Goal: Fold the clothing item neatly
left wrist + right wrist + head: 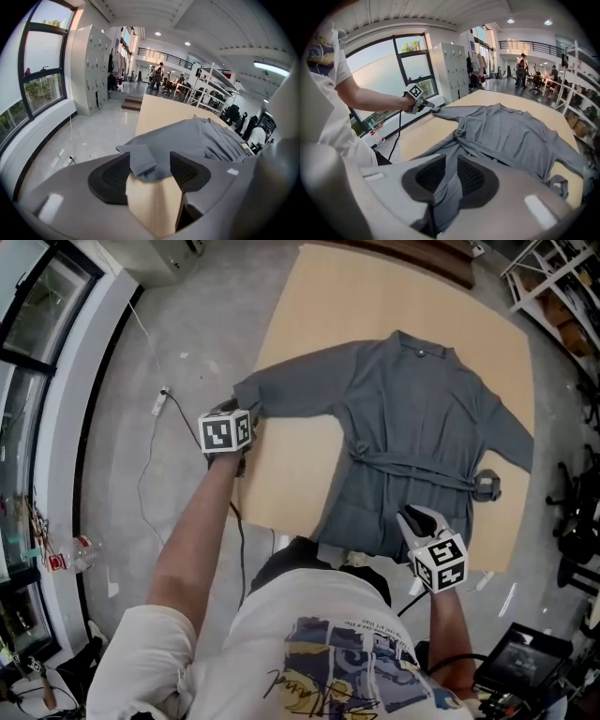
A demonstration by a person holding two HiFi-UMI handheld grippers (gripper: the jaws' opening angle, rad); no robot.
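The gray robe (412,409) lies flat and spread out on the tan table (291,474). It looks soft, light and floppy (it will likely sag if you lift just one spot), so edges and corners are the best places to grab. The left gripper (149,171) is open, with the sleeve cuff (140,158) between its jaws but not pinched. The right gripper (446,180) is pinching the bottom hem (443,201).

The person's head (314,563) hides part of the near hem of the grey robe (412,418). The far people (159,75) are too small to tell. The picture edge cuts off the near-right screen (525,657).
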